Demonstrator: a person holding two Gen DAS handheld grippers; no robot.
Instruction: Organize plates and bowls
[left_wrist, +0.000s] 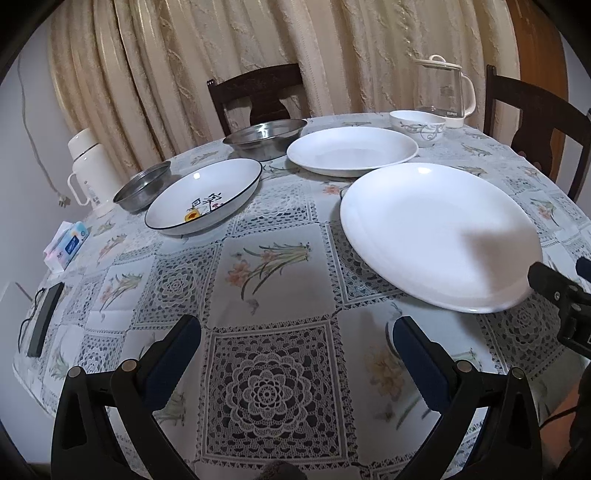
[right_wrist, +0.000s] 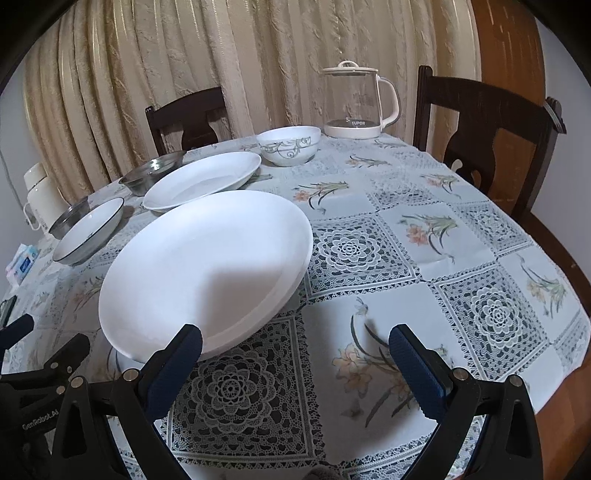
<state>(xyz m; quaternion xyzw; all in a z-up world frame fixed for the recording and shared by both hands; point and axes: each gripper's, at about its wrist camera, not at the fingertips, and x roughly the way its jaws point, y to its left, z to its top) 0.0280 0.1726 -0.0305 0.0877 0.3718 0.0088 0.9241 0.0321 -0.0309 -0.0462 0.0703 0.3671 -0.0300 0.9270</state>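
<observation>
Near the bench edge, both grippers, left gripper and right gripper, hang wide-jawed, empty; recommend gripping the large white round plate by its near rim.

A home dining room: a round table under a floral lace tablecloth, dark wooden chairs at the far side, cream curtains behind, a glass kettle

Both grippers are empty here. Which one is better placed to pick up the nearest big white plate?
Right, probably. The right gripper is open with one finger at the near rim of the large white plate. The left gripper, also open, faces bare tablecloth beside it.
</observation>
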